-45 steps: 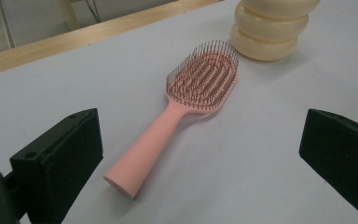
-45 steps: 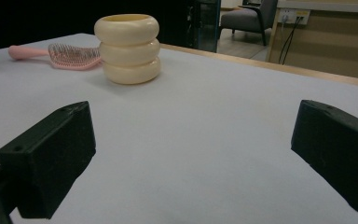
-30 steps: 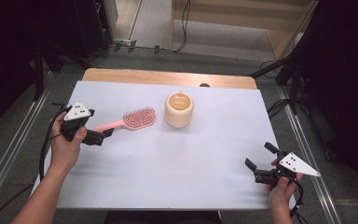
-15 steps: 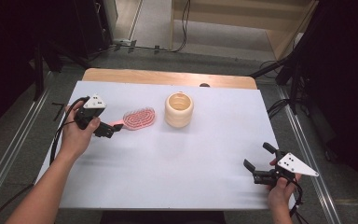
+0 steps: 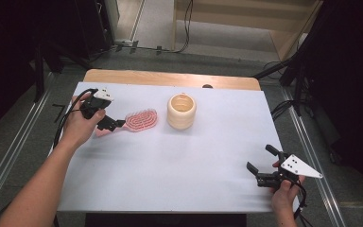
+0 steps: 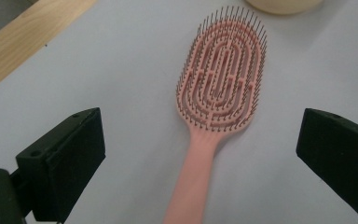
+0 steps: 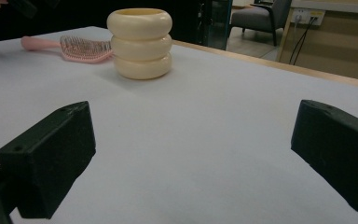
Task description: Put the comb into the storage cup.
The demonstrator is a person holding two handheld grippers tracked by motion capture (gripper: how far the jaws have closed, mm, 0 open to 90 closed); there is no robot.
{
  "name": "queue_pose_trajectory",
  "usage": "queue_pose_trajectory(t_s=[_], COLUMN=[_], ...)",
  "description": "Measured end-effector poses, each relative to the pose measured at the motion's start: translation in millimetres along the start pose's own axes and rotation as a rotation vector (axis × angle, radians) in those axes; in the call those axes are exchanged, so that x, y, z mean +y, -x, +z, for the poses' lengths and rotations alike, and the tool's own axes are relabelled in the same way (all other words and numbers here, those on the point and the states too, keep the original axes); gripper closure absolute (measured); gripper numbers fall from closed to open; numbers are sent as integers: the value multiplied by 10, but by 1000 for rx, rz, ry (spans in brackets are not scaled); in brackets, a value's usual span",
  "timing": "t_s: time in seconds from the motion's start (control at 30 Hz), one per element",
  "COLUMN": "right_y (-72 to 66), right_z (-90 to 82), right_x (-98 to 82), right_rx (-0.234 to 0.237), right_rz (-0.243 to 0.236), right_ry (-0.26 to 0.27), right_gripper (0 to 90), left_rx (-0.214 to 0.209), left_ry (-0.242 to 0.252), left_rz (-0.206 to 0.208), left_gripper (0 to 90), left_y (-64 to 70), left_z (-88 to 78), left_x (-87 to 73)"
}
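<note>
Jaws wide apart on my right gripper (image 5: 263, 171), idling at the near edge. Farther up the table, my left gripper (image 5: 114, 124) hangs over the pink hairbrush (image 6: 216, 102), jaws spread either side of its handle (no contact yet). I reckon this is the approach: lower, then close. Cream holder (image 5: 181, 111) stands beyond.
</note>
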State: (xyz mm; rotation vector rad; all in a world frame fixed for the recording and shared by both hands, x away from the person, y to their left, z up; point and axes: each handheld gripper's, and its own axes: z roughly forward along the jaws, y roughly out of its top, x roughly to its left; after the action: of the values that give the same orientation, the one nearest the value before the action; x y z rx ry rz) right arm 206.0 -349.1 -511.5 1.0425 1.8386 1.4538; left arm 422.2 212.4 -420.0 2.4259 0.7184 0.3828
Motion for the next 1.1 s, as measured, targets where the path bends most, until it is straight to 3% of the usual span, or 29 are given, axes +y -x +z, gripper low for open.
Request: queue_pose_trajectory(t_s=[0.17, 0.53, 0.77, 1.03, 1.1], right_y=[1, -6, -6, -7, -9], right_z=[-6, 25, 29, 35, 36], right_x=[-6, -2, -2, -3, -3], right_rx=[7, 20, 29, 27, 27], right_rz=[4, -8, -10, -13, -12], right_ry=[3, -12, -17, -20, -21], right_gripper=[0, 0, 0, 0, 0], left_rx=[-23, -51, -57, -80, -73], left_ry=[-34, -152, -235, -248, -258], left_rz=[5, 67, 103, 39, 49], left_gripper=[13, 56, 150, 209, 227], left_y=[-60, -79, -52, -78, -58], left_z=[33, 208, 320, 387, 391], left_x=[3, 5, 36, 30, 43])
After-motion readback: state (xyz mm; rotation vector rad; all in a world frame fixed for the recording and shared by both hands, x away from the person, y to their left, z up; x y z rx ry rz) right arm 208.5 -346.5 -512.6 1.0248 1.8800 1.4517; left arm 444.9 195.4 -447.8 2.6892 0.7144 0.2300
